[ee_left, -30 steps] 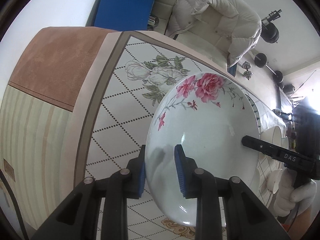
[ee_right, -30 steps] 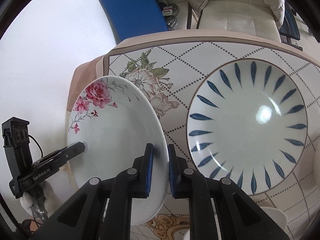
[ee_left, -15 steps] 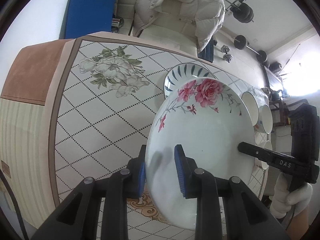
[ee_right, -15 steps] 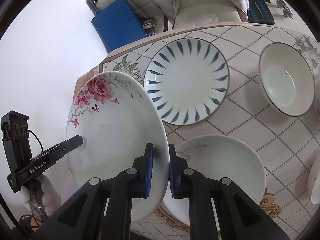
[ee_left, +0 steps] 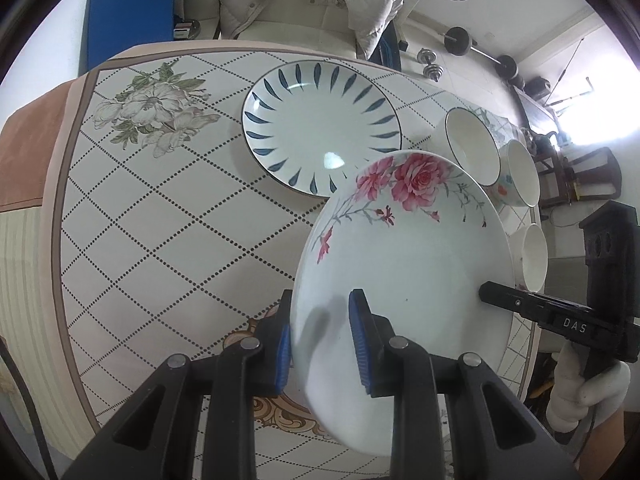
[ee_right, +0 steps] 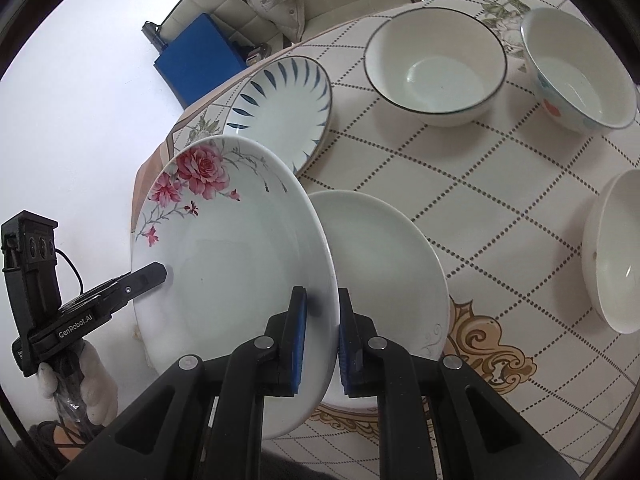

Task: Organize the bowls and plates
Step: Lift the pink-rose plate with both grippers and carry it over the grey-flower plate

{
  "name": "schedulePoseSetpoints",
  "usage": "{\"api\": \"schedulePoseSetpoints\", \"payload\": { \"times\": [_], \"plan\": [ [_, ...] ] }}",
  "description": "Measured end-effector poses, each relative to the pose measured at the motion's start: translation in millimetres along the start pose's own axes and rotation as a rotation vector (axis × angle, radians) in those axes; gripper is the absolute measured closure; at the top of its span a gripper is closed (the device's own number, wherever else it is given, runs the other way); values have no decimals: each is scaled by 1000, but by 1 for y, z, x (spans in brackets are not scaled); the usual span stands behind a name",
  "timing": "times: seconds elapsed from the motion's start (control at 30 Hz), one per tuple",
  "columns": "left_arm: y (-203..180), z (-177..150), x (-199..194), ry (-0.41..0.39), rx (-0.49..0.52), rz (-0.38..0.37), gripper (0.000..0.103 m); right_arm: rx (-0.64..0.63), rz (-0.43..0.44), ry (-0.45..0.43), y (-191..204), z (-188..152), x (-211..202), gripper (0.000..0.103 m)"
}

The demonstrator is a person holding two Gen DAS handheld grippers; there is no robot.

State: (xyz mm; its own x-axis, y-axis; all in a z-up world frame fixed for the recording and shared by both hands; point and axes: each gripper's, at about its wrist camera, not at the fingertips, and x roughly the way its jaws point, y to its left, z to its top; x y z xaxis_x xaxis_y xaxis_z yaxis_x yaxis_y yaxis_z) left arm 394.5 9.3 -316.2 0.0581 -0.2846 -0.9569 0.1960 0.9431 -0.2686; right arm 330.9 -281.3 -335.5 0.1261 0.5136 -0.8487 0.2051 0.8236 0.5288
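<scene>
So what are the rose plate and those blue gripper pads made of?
The rose plate looks like glazed ceramic, perhaps porcelain: smooth glossy white, faint reflections, printed pink flowers. The blue pads look like ribbed rubber or soft plastic, matte with fine ridges; I can't tell which.

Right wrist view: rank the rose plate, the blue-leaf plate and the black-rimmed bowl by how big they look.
1. rose plate, though it is nearest the camera
2. and 3. blue-leaf plate and black-rimmed bowl: too alike to rank; the plate is partly hidden.
</scene>
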Motion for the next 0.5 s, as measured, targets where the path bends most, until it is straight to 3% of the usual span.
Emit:
{"api": "schedulePoseSetpoints", "payload": {
  "times": [0.5],
  "plan": [
    [-11,-21,56,74,3,51,80,30,-28,59,-49,-10,37,87]
  ]
}}
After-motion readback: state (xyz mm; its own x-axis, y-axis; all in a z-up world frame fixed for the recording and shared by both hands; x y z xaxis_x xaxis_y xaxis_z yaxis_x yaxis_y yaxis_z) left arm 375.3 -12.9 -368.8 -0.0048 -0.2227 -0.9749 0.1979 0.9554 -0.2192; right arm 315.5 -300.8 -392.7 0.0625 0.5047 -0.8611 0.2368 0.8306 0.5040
